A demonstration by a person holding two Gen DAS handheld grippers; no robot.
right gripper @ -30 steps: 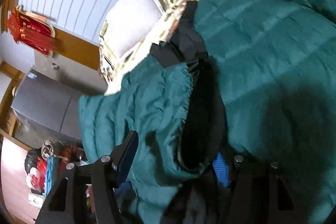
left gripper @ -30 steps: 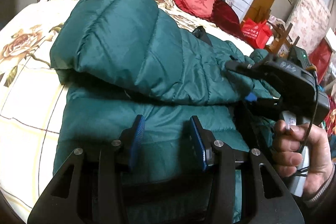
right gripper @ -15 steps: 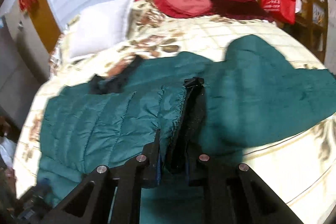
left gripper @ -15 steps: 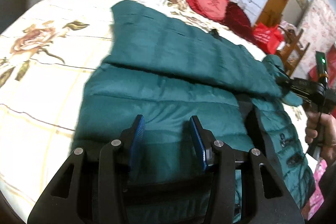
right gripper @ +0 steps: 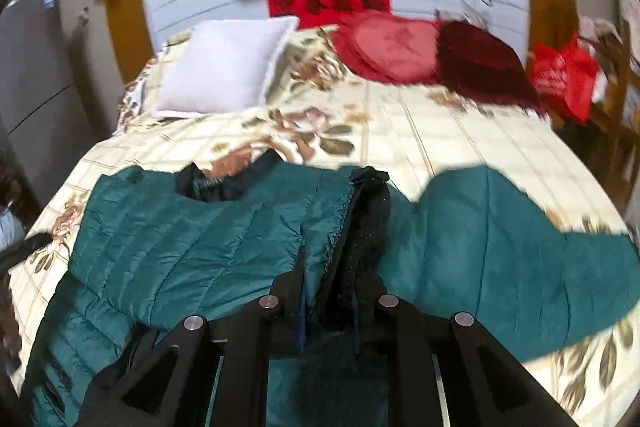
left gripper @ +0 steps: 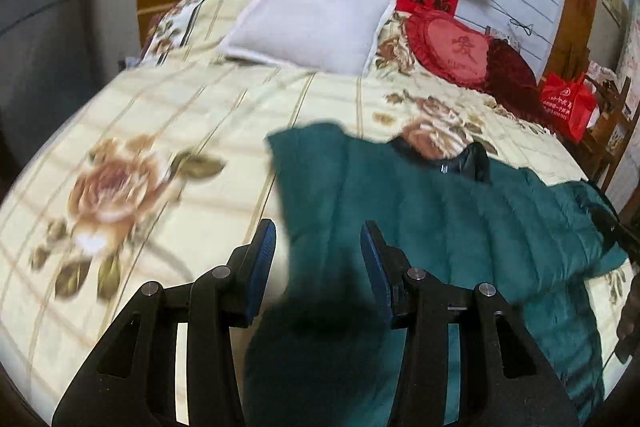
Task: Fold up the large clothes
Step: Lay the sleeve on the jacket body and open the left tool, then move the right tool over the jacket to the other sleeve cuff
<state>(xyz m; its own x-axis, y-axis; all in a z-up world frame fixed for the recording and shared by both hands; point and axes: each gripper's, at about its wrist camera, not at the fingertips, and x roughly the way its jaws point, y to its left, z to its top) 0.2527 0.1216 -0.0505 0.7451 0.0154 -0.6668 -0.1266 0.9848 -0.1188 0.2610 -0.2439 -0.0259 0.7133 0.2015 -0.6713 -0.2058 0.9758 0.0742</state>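
A dark green quilted jacket (left gripper: 440, 227) lies spread on the floral bedsheet (left gripper: 160, 131). My left gripper (left gripper: 318, 247) hovers over the jacket's left edge with its blue pads apart. Blurred fabric shows below the gap, and no pad presses on it. In the right wrist view, the jacket (right gripper: 200, 247) has a black-lined edge (right gripper: 368, 211) that rises into my right gripper (right gripper: 332, 275), which is shut on it. A green panel (right gripper: 500, 247) spreads to the right of that edge. The right gripper's tip (left gripper: 616, 227) shows dark at the far right of the left wrist view.
A white pillow (left gripper: 312, 23) and a red heart cushion (left gripper: 452, 47) lie at the head of the bed, with a dark red cushion (right gripper: 480, 67) beside them. A red bag (left gripper: 568, 103) hangs on wooden furniture to the right. A television hangs on the wall.
The raised green fold came down flat on the bed. My right gripper closed on the black-lined edge, rolled upright and rose. My left gripper pulled back and up toward the jacket's left edge.
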